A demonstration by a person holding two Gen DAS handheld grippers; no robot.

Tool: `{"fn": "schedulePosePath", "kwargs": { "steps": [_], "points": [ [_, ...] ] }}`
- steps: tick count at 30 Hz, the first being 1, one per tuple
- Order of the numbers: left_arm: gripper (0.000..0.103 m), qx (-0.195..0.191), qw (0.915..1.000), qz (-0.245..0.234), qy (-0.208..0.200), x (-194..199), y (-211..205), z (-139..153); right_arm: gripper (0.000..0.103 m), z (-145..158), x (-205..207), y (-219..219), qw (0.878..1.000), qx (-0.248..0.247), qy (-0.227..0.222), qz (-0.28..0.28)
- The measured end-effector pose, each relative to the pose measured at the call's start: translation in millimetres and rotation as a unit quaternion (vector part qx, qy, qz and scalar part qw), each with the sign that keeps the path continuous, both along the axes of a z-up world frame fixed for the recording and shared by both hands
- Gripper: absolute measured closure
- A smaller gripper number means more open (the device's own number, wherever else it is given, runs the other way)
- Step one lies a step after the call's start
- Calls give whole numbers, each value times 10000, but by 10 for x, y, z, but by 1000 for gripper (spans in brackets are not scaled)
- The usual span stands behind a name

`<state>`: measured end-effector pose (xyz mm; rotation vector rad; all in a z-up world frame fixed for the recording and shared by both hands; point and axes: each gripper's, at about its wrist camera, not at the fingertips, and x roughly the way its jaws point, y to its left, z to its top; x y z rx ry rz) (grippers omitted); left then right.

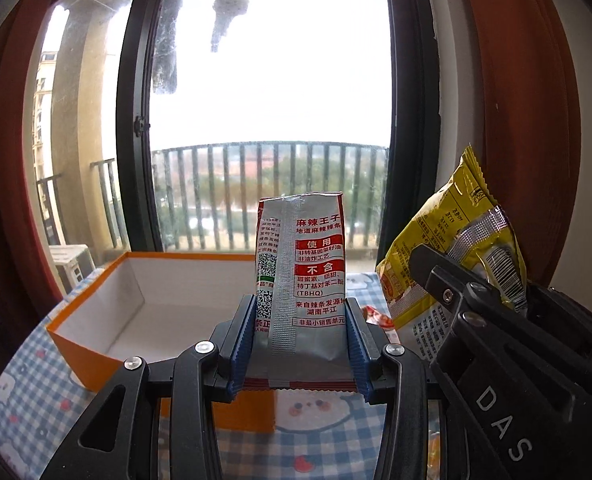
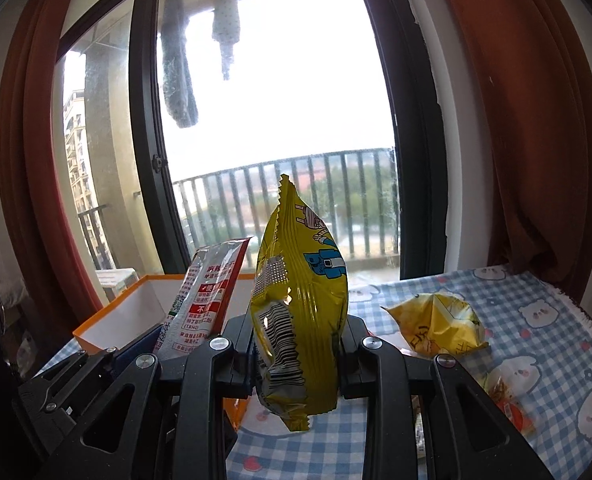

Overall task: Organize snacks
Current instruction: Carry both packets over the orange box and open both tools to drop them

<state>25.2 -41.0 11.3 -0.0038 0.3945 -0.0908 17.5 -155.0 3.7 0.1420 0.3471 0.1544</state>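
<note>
My left gripper point(image 1: 300, 344) is shut on a silver and red snack packet point(image 1: 301, 276), held upright above the table, just in front of the orange box point(image 1: 96, 344). The box is open, white inside, with nothing visible in it. My right gripper point(image 2: 297, 354) is shut on a yellow snack bag point(image 2: 299, 300), also upright and lifted. The yellow bag point(image 1: 451, 256) and the right gripper's black body show at the right of the left wrist view. The silver packet point(image 2: 206, 300) and the orange box point(image 2: 132, 316) appear left of the yellow bag in the right wrist view.
A blue checked tablecloth point(image 2: 543, 344) covers the table. On it lie a second yellow bag point(image 2: 439, 328) and a small orange-red snack point(image 2: 511, 408) at the right. A glass balcony door point(image 1: 268, 100) and red curtains point(image 2: 535, 140) stand behind the table.
</note>
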Motion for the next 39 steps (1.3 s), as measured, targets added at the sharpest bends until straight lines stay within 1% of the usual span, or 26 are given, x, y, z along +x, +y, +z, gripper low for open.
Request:
{"fn": "schedulePosePath", "kwargs": {
  "steps": [7,10,13,19,23,26,28,31,33,35,39],
  "points": [
    [60,-95,9999,42,64,191,255,95,72,112,226,276,9996,-4,-136,243],
    [60,-84,9999,118,51,241,339,106,72,111,345,398,9993,35,-87,373],
    [60,-125,9996,198,143,303,438,66,72,99,462,545,9990,5,-83,440],
    [60,-98,9984,480,283,552,718,20,72,24,745,857,9980,-44,25,628],
    [60,-45,9971,596,464,756,917,-58,72,-67,954,1058,9970,-75,206,747],
    [60,-56,9953,696,670,915,1063,-162,72,-171,1108,1196,9956,-105,393,842],
    [60,-59,9936,746,842,1021,1130,-256,72,-251,1222,1302,9948,-217,526,842],
    [60,-74,9894,842,1183,1182,1209,-427,72,-410,1389,1403,9931,-273,786,821],
    [60,-111,9873,867,1326,1244,1251,-530,72,-549,1480,1447,9912,-191,1035,802],
    [60,-121,9855,900,1435,1286,1273,-611,72,-652,1545,1484,9894,-160,1191,812],
    [59,-224,9799,892,1769,1394,1316,-734,71,-789,1653,1558,9860,-333,1419,806]
  ]
}}
